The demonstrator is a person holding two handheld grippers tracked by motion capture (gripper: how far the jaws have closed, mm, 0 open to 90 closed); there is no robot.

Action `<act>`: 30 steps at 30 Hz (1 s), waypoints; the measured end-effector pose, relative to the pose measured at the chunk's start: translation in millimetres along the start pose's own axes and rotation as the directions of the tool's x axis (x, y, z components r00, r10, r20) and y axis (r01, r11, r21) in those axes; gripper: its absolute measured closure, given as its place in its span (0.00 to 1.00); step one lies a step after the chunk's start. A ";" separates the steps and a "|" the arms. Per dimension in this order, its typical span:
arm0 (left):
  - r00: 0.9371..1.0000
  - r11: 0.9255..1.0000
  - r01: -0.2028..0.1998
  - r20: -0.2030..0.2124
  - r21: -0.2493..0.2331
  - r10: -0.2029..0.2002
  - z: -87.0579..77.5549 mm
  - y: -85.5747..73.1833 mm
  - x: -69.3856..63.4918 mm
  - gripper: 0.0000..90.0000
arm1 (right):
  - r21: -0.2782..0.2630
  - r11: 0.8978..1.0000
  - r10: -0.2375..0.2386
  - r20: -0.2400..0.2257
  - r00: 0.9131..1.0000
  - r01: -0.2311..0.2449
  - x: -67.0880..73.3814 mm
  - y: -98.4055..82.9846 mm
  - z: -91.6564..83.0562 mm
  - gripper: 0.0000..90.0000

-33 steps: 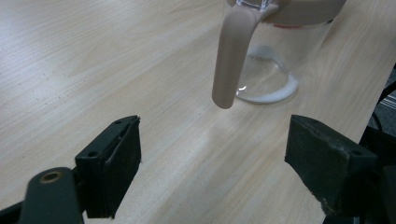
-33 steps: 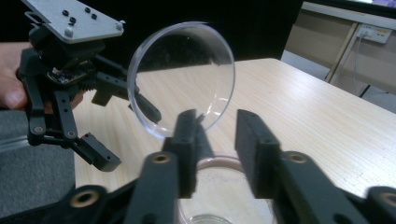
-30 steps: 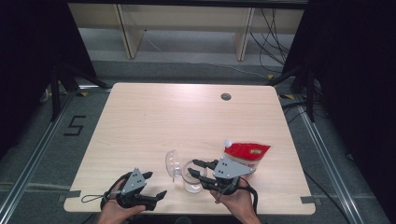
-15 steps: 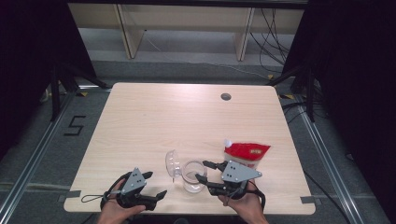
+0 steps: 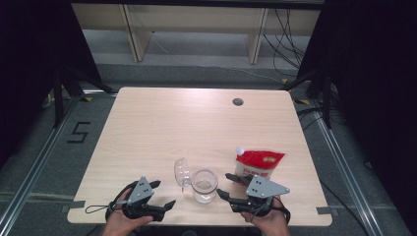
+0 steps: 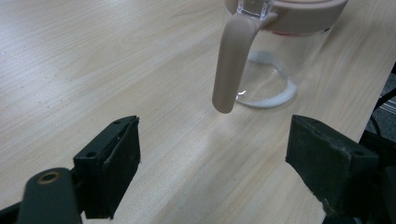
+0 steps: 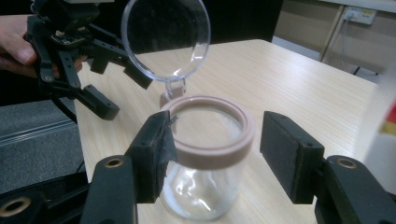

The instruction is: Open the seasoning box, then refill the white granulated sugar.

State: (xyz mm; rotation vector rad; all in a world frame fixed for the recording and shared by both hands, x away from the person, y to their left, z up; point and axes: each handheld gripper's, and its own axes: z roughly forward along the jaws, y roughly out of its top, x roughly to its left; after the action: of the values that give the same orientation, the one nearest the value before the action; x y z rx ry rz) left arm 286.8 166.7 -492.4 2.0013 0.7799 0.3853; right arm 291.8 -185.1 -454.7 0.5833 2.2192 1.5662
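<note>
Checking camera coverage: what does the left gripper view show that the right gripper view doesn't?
Left gripper view: the jar's beige handle hanging down its side, and white residue at the glass base. Right gripper view: the clear lid flipped up, the left gripper beyond, and the right gripper's open jaws either side of the rim. Shared: the glass jar with its beige collar on the wooden table.

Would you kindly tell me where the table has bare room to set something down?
The far half up to the grommet hole and the left side are bare. The near edge is crowded: jar with open lid, red pouch.
</note>
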 end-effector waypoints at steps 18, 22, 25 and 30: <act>1.000 1.000 0.005 0.008 0.002 -0.005 1.3 0.8 -3.8 0.19 | 0.032 0.997 0.075 0.071 0.995 -0.077 -2.1 -28.0 -45.7 0.45; 1.000 1.000 0.008 0.010 -0.009 -0.008 1.5 -0.1 -3.8 0.19 | 0.038 0.996 0.077 0.102 0.992 -0.081 -4.6 -31.0 -54.0 0.44; 1.000 1.000 -0.005 0.005 0.001 0.005 0.7 0.2 -4.0 0.19 | 0.057 0.994 0.081 0.141 0.987 -0.090 -6.6 -34.3 -60.0 0.43; 1.000 1.000 -0.019 0.010 0.001 0.019 2.8 -0.1 -2.8 0.19 | 0.073 0.993 0.074 0.188 0.979 -0.089 -13.0 -39.4 -71.2 0.43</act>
State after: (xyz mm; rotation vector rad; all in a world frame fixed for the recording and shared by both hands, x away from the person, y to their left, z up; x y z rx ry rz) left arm 286.1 163.0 -493.8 2.0112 0.7556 0.3859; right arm 261.4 -260.5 -468.5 0.8190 2.1504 1.4028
